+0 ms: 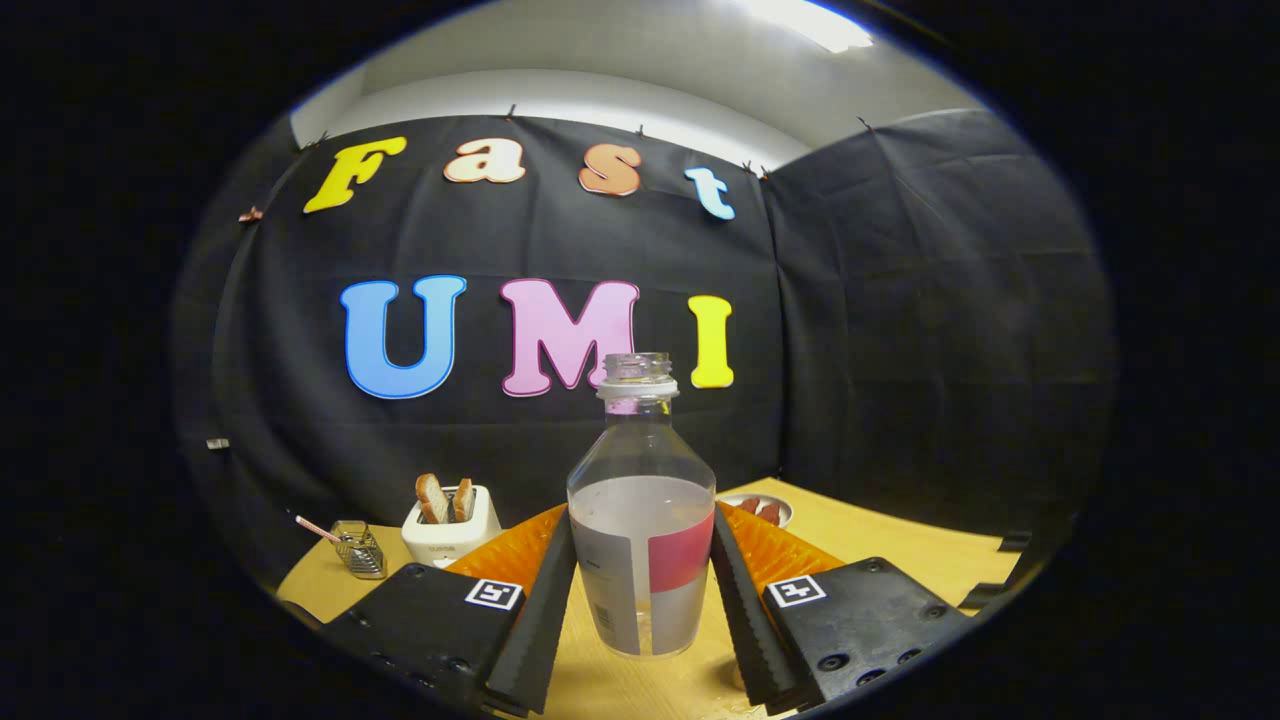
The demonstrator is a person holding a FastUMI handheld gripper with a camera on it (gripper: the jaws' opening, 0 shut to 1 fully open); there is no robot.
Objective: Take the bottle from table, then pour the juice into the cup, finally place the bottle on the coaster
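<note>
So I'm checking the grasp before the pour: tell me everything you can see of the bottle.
The bottle is clear plastic, uncapped, with a threaded neck and a white collar ring. A label of grey, white and red panels wraps its lower body. Cloudy, pale liquid fills it to about the shoulder. It is upright over the wooden table, between the claw fingers, which press its sides.

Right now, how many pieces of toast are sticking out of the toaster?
2. Both slices stand side by side in the white toaster, beyond the fingers of the hand-held gripper: one toast slice nearer the small glass jar, the other toast slice nearer the bottle.
</note>
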